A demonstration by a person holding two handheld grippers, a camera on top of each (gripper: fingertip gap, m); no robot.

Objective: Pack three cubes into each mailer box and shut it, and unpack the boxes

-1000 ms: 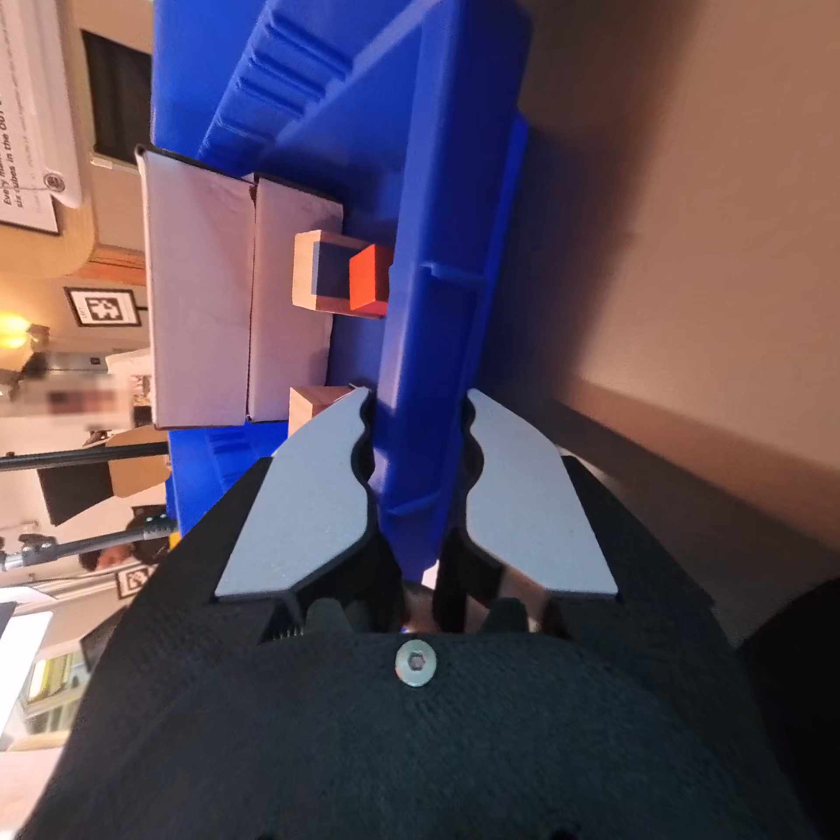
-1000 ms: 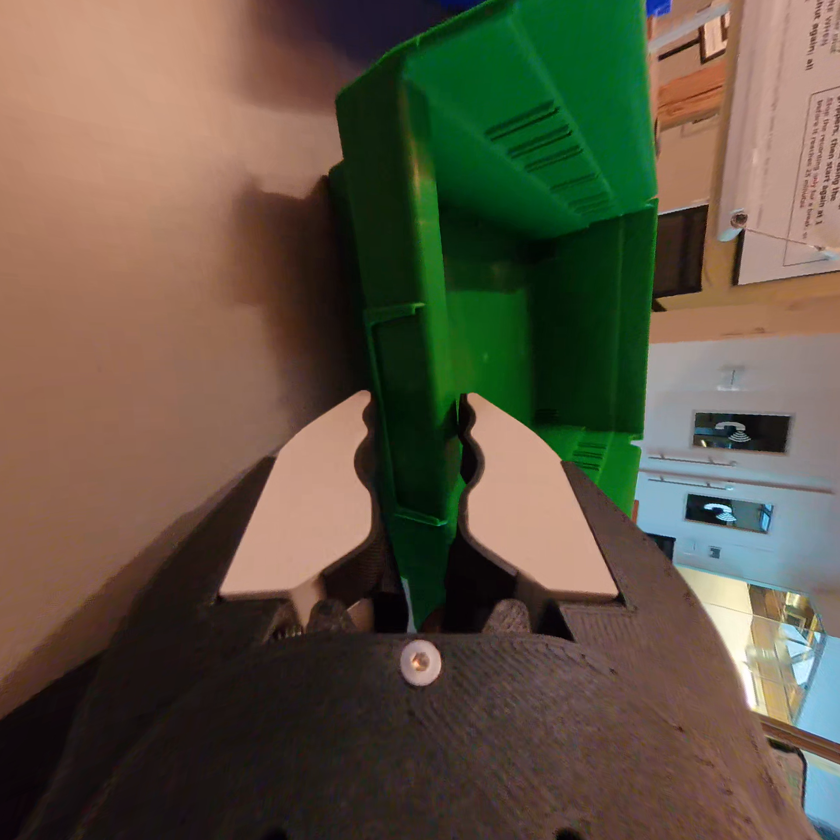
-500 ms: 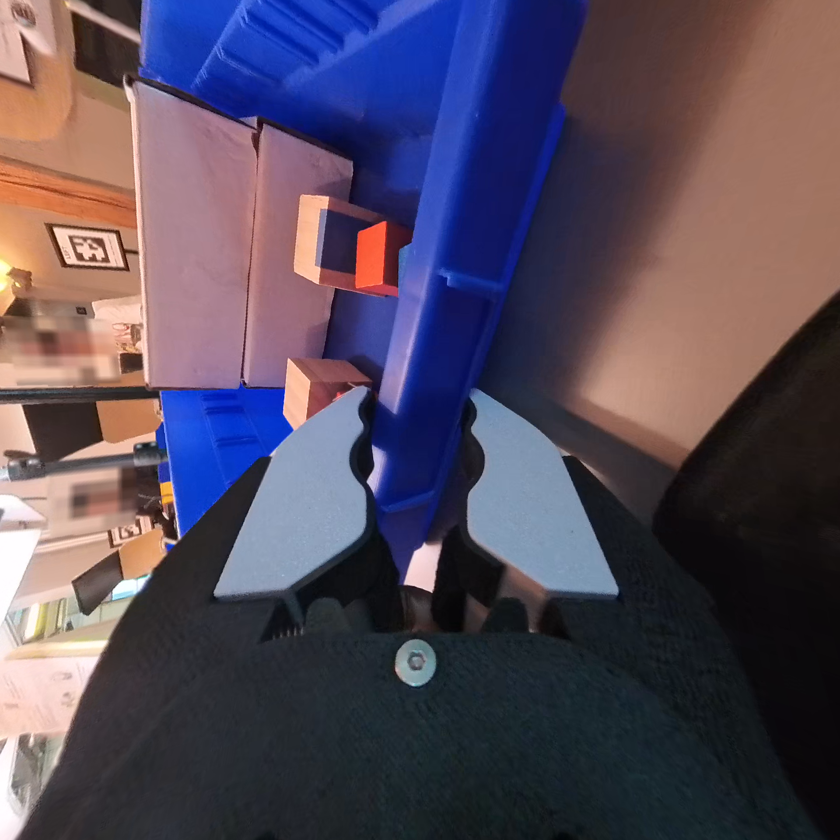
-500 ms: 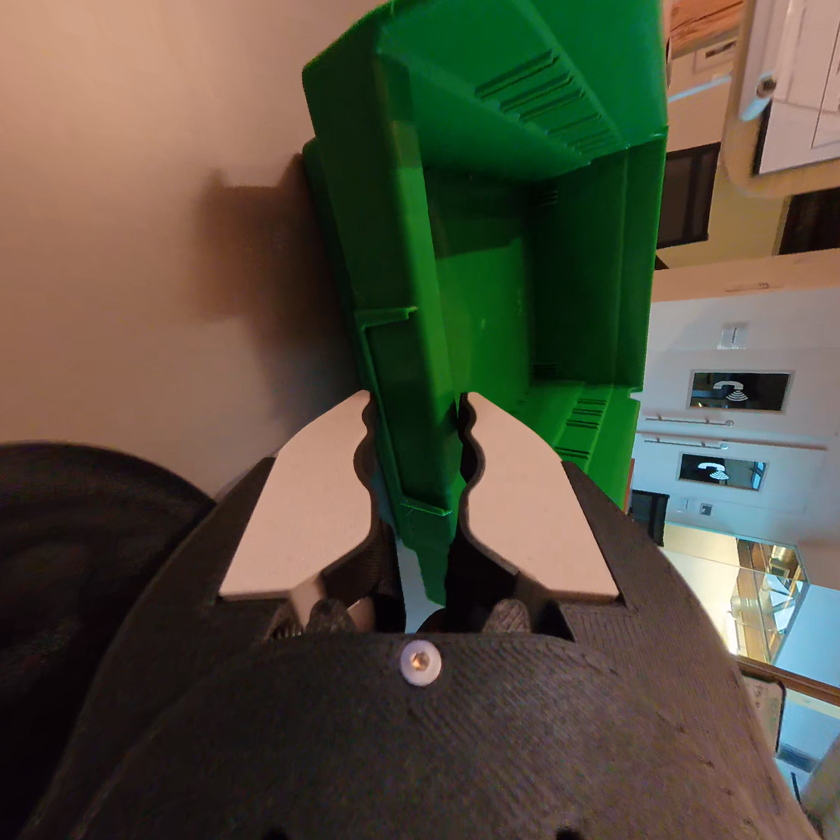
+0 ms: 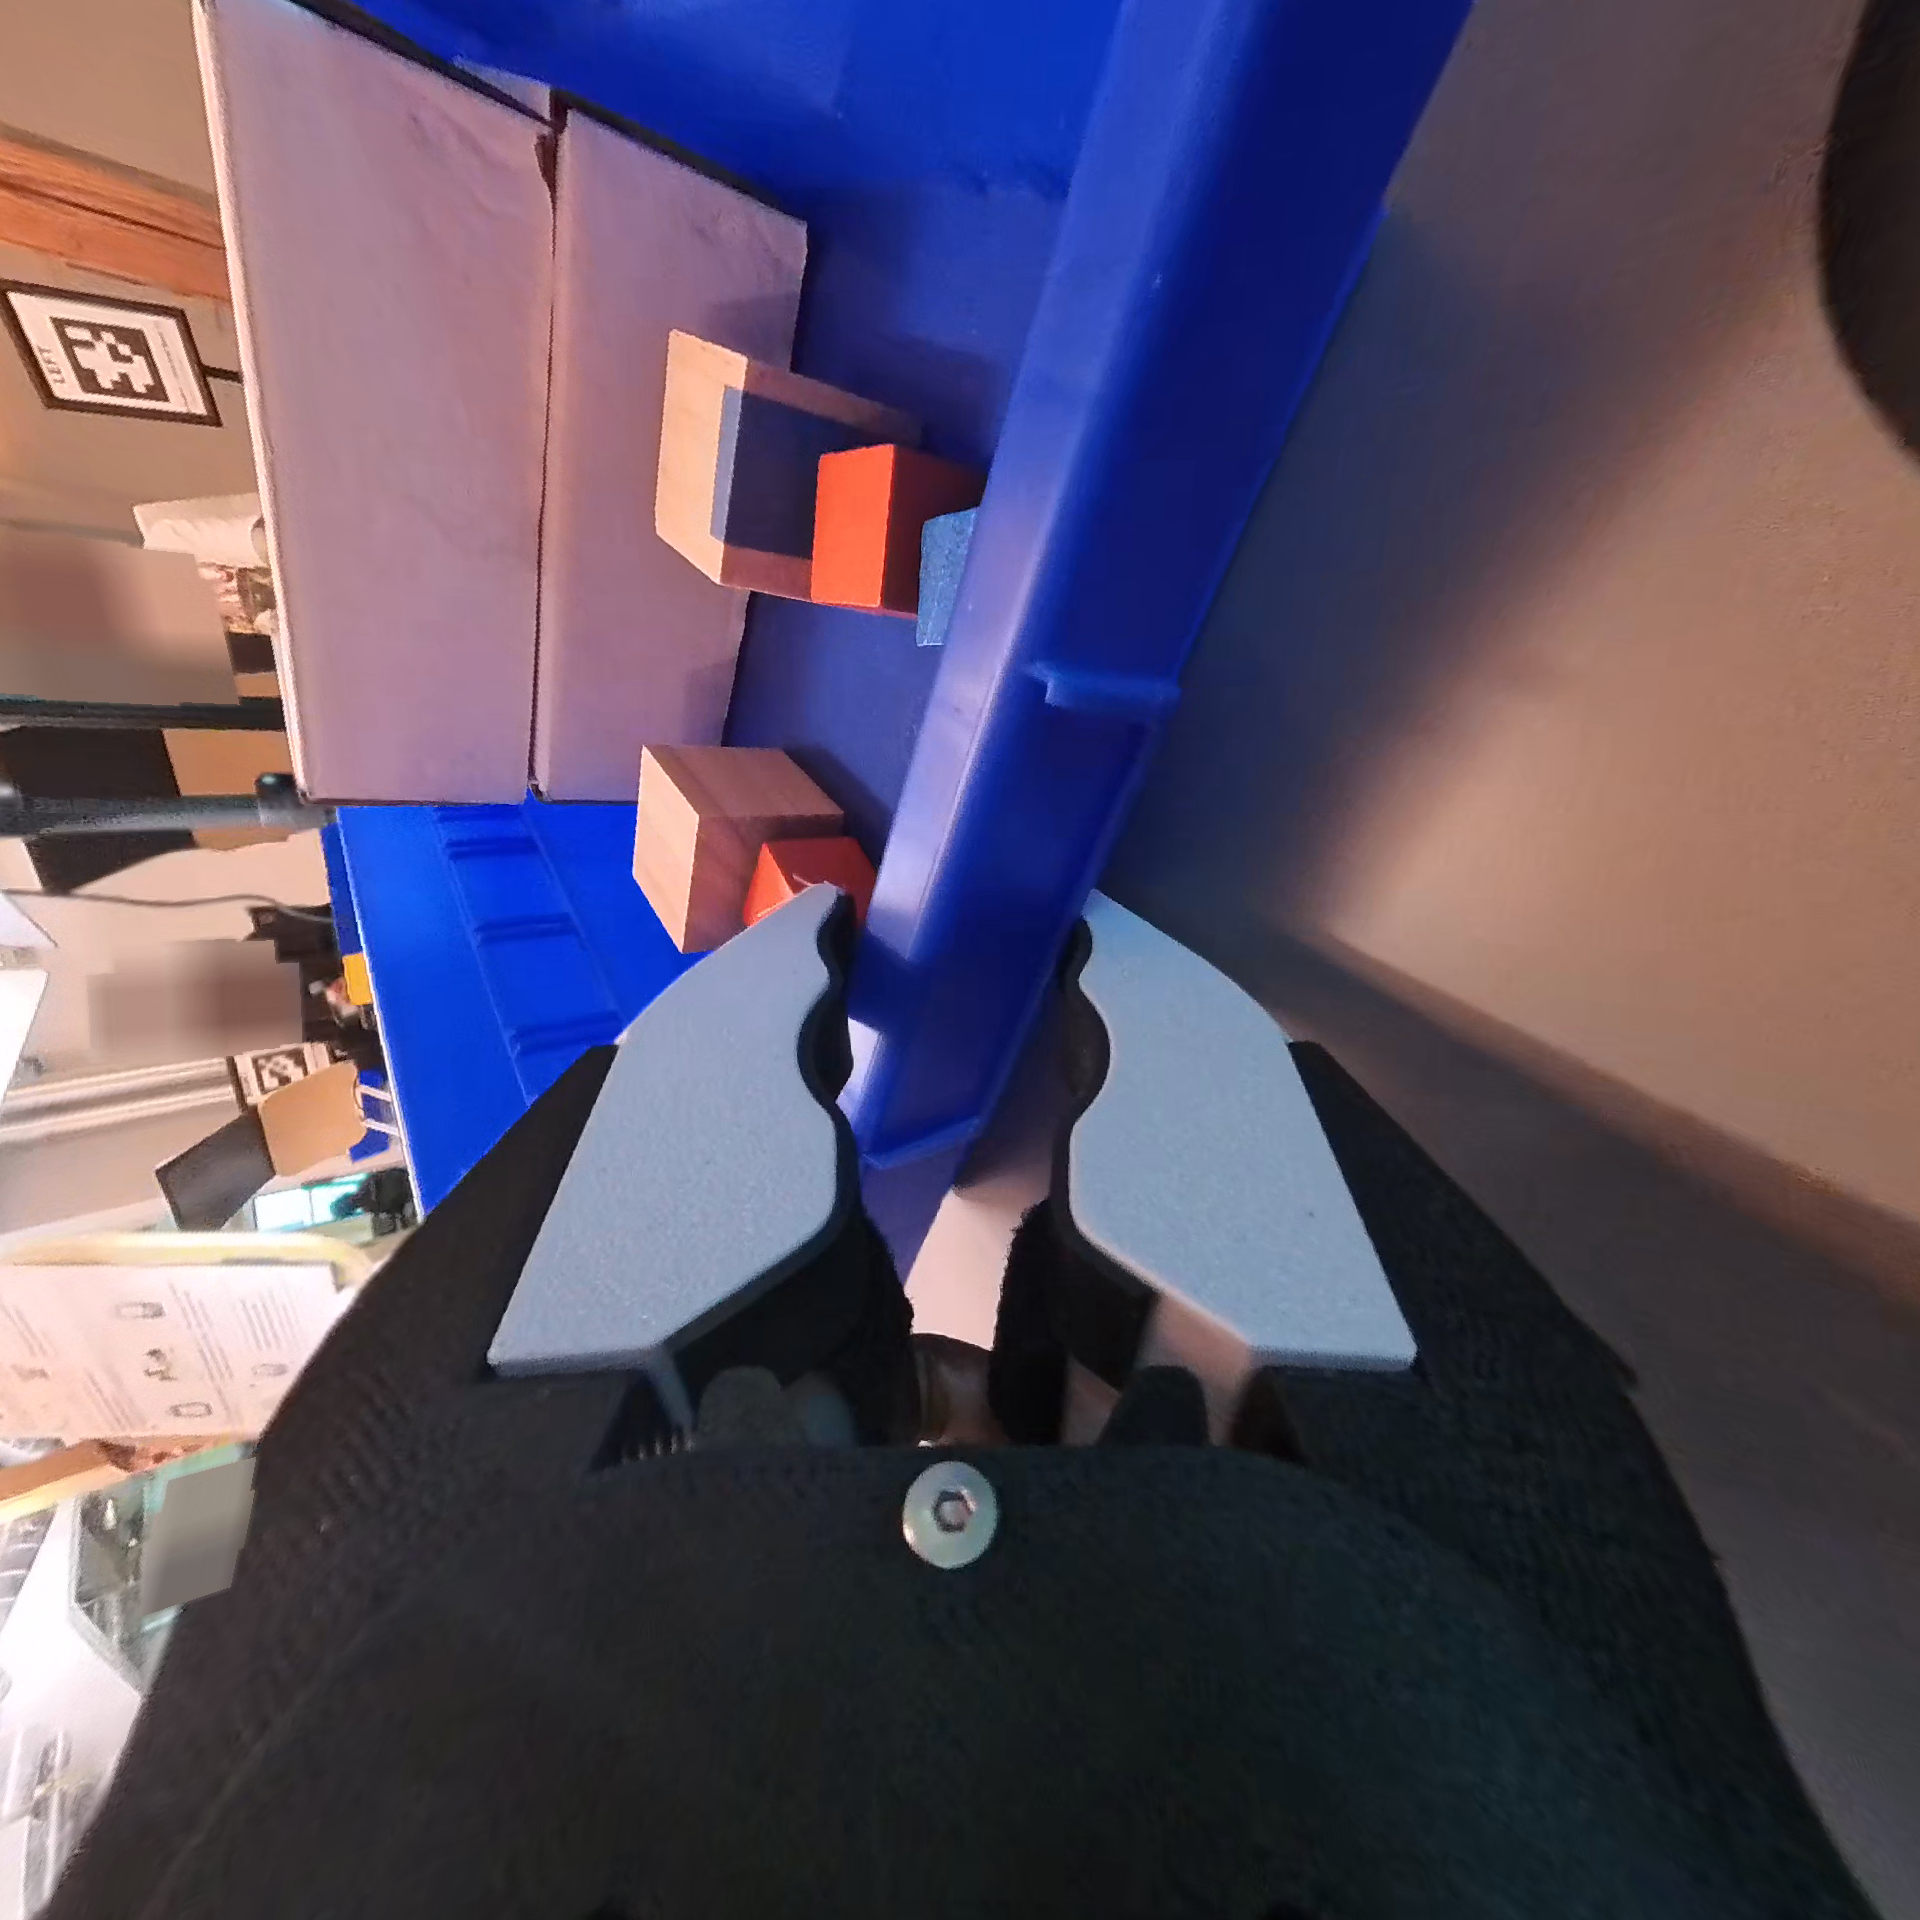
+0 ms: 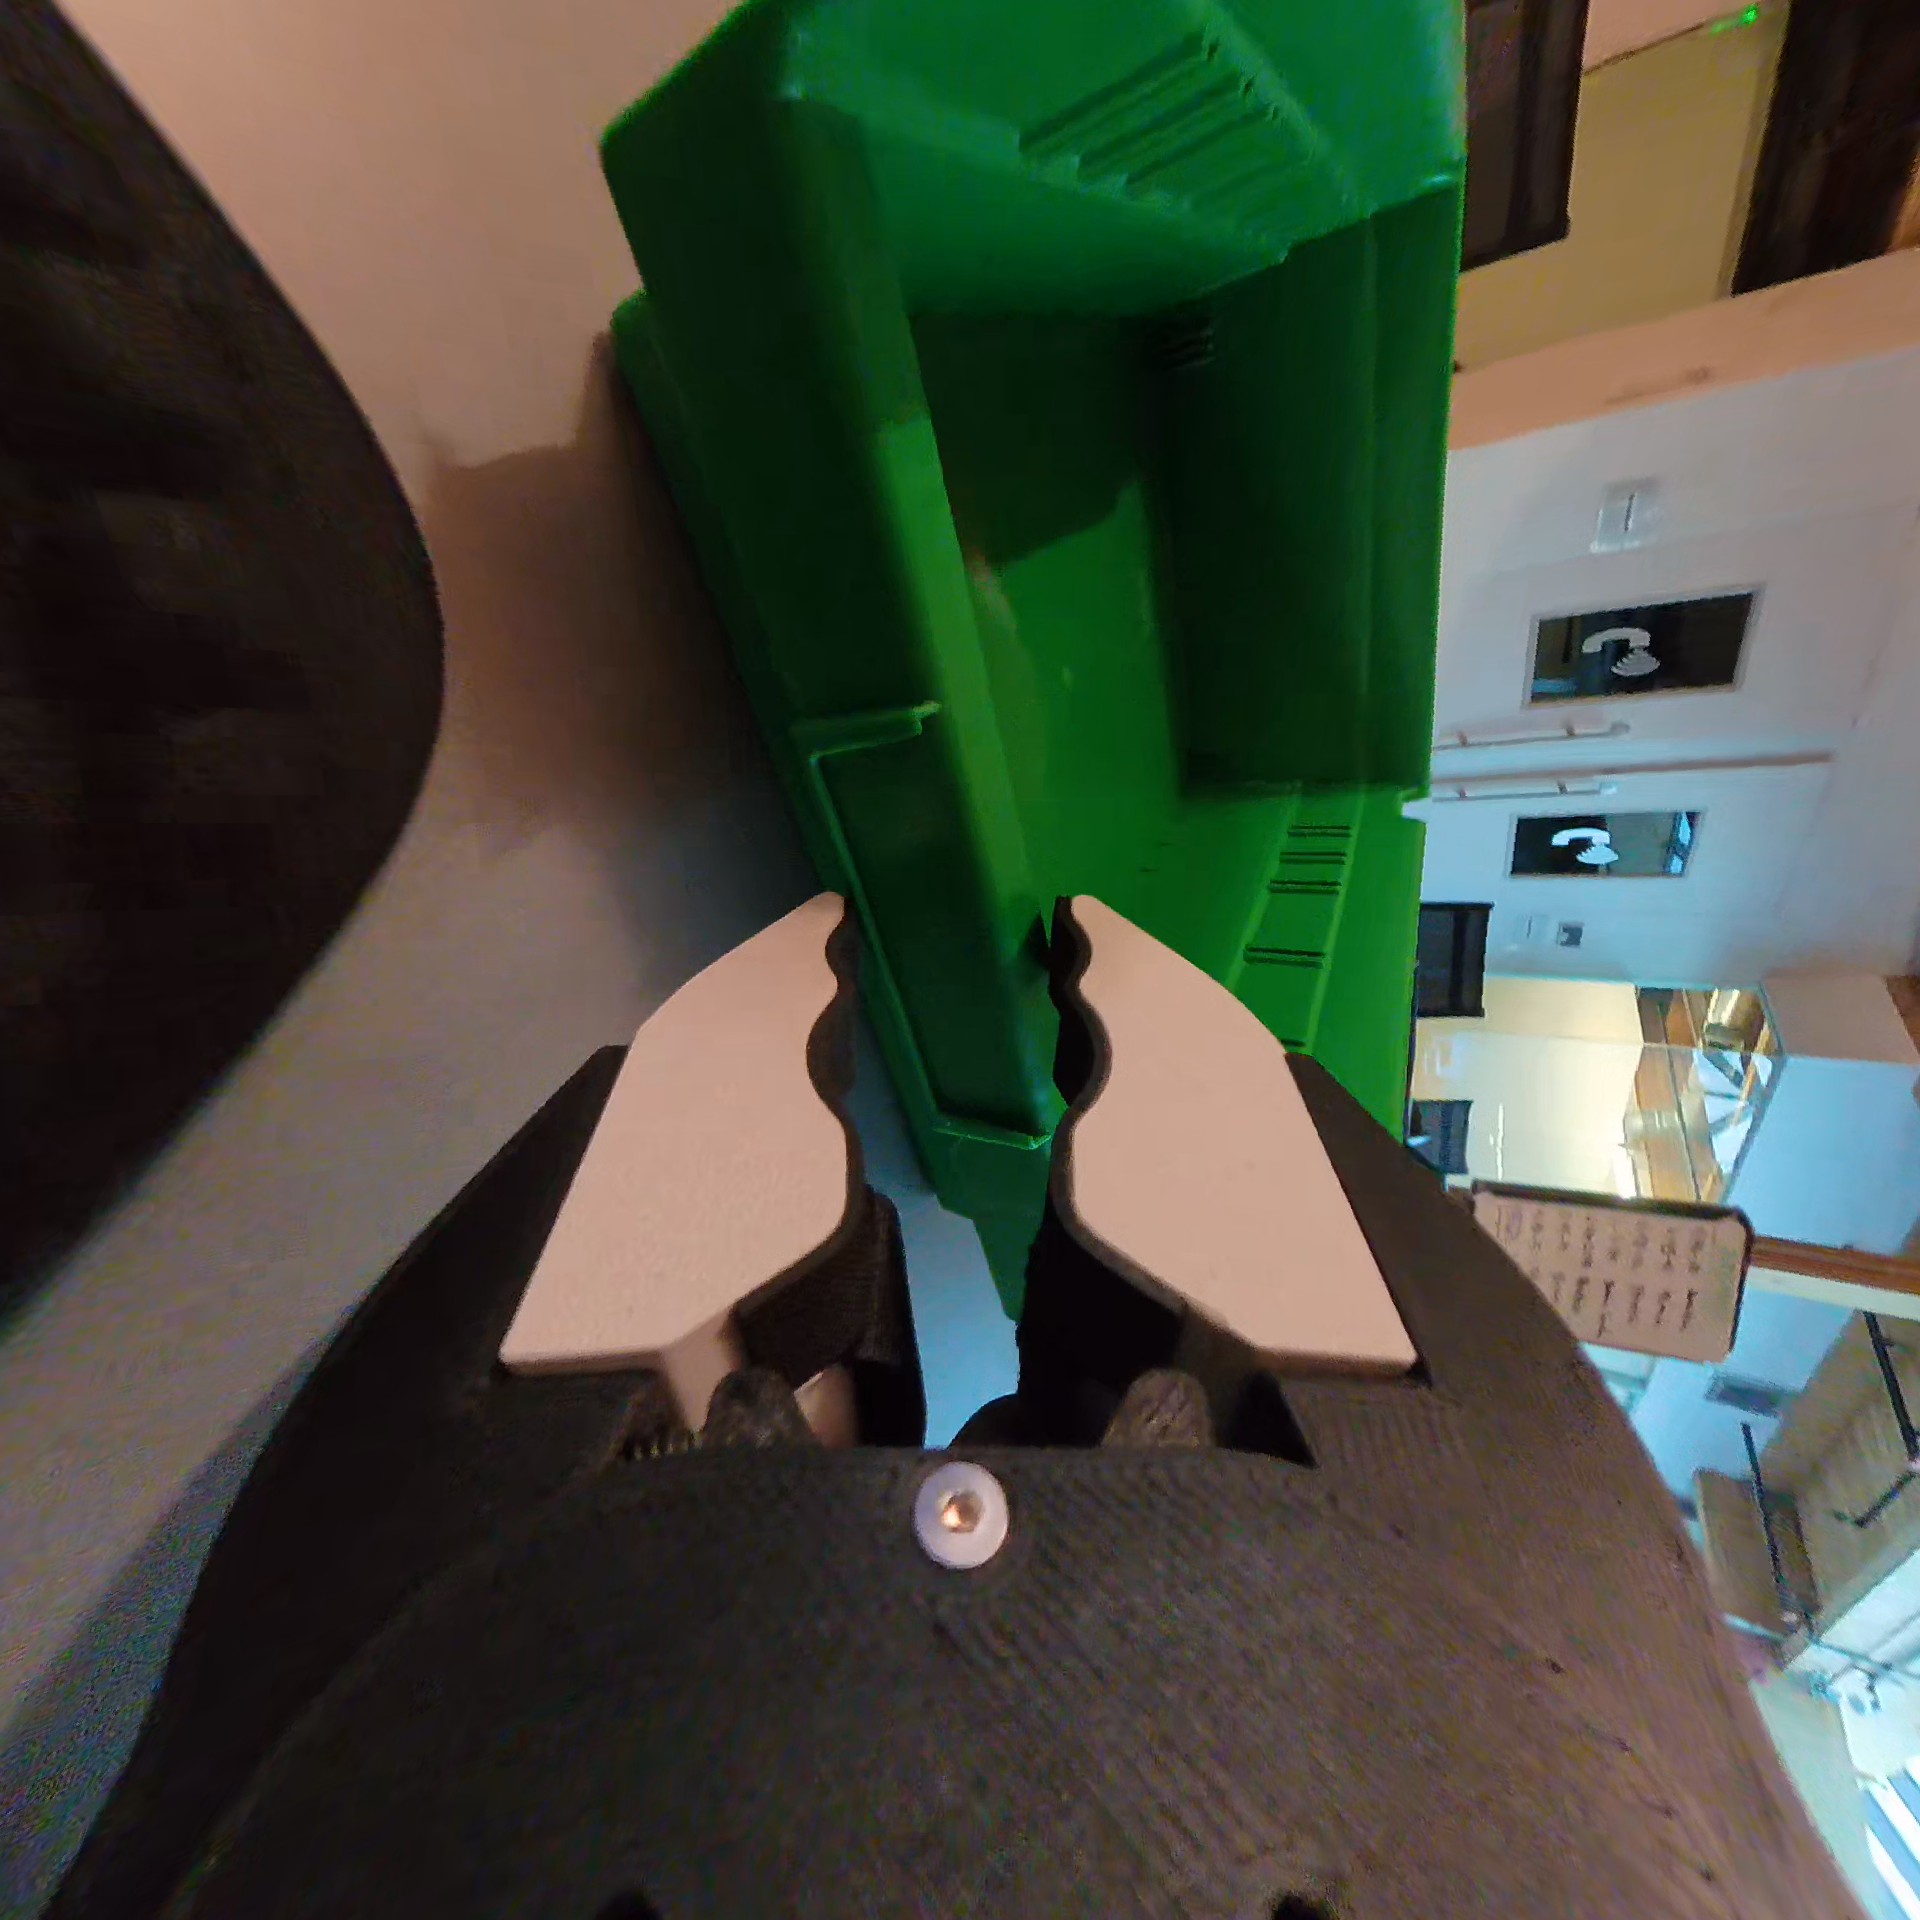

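Cardboard mailer boxes [image 5: 499,436], two shut and side by side, lie in the blue bin [image 5: 1049,582] at ten o'clock of the left tongs [image 5: 951,935], with wooden and red cubes [image 5: 769,488] loose between boxes and wall. Left tongs pinch the blue bin's near wall; right tongs [image 6: 945,914] pinch the empty green bin [image 6: 997,644] wall. Both bins are seemingly being positioned on the tabletop [image 5: 1621,727]; next, release and reach for a box.

Warm, dimmish indoor light; soft shadow cast beside green bin [image 6: 1039,623]; wide-angle bowing at edges; motion blur far from right gripper [image 6: 951,914]; backgrounds soft
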